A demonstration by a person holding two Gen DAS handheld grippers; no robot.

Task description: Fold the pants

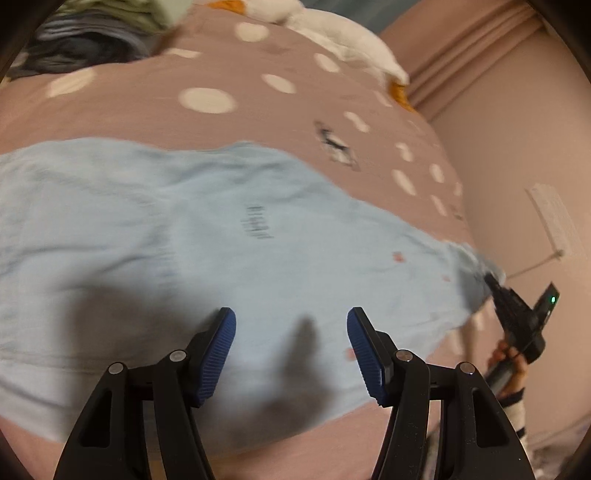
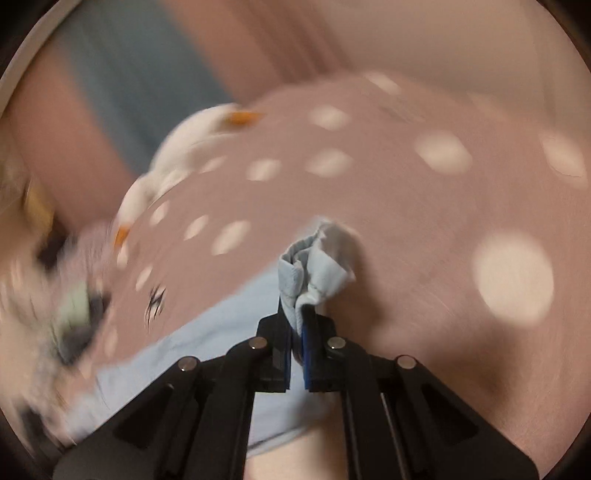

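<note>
Free room and obstacles. The dotted bedspread (image 1: 221, 122) beyond the pants (image 1: 184, 240) lies bare and passable. Its far edge is blocked by a clothes pile (image 1: 88, 40) (far left corner) and a white plush toy (image 1: 343, 37). A wall (image 1: 517, 147) bounds the right side.

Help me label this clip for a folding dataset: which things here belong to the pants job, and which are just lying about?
Part of the job:
light blue pants
right gripper, shut on a bunched corner
left gripper, open above the pants

Lying about:
white plush toy
clothes pile
polka-dot bedspread, the work surface
</note>
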